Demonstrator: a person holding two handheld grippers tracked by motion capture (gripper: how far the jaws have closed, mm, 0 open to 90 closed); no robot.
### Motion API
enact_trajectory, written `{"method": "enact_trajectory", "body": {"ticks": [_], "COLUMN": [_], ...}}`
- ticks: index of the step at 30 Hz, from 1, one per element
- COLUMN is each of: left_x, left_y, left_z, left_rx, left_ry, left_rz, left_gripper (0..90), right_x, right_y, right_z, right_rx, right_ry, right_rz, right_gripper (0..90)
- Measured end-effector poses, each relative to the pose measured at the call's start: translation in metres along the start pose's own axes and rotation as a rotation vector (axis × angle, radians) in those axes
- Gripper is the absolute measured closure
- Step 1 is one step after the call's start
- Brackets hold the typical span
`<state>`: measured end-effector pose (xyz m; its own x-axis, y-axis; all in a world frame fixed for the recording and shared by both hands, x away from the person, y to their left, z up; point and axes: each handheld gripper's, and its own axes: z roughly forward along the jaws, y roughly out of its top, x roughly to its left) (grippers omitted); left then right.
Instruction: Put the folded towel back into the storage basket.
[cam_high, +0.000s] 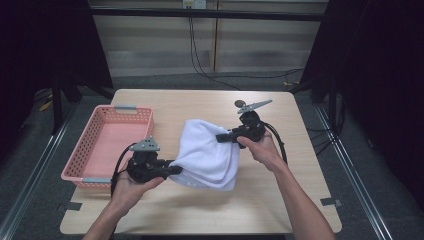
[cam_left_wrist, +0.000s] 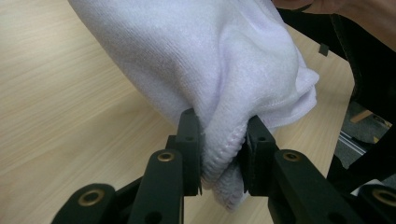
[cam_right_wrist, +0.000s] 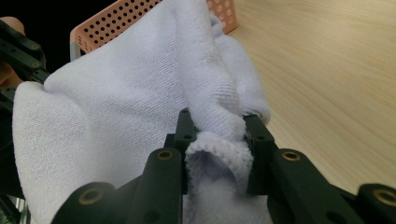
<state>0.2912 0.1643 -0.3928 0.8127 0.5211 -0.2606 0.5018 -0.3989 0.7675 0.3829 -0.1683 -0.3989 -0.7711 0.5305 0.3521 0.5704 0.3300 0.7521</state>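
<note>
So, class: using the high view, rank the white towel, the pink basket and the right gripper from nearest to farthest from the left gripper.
1. White towel: clamped in the left gripper.
2. Pink basket: just to its left.
3. Right gripper: across the towel, to the right.

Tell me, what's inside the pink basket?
Nothing that can be seen: the pink basket shows a bare floor. The white towel, held by both grippers, hangs beside it, not inside.
</note>
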Motion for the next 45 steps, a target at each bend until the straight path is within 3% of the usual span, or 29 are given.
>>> {"method": "enact_trajectory", "body": {"ticks": [14, 24, 35, 45], "left_x": [0.015, 0.029, 0.046, 0.059], "left_y": [0.003, 0.0, -0.008, -0.021], "left_z": [-0.032, -0.053, -0.097, -0.13], "left_rx": [-0.04, -0.065, -0.121, -0.147], "left_ry": [0.058, 0.099, 0.16, 0.212], "left_rz": [0.005, -0.027, -0.066, -0.109], "left_gripper": [72.9, 72.9, 72.9, 73.0], "right_x": [0.008, 0.013, 0.032, 0.047], "right_y": [0.036, 0.065, 0.109, 0.134], "right_z": [0.022, 0.042, 0.073, 0.106], "right_rx": [-0.011, 0.014, 0.028, 0.044], "right_ry": [0.025, 0.054, 0.098, 0.149], "right_rz": [-0.028, -0.041, -0.087, -0.097], "right_gripper": [72.3, 72.3, 72.2, 72.3]}}
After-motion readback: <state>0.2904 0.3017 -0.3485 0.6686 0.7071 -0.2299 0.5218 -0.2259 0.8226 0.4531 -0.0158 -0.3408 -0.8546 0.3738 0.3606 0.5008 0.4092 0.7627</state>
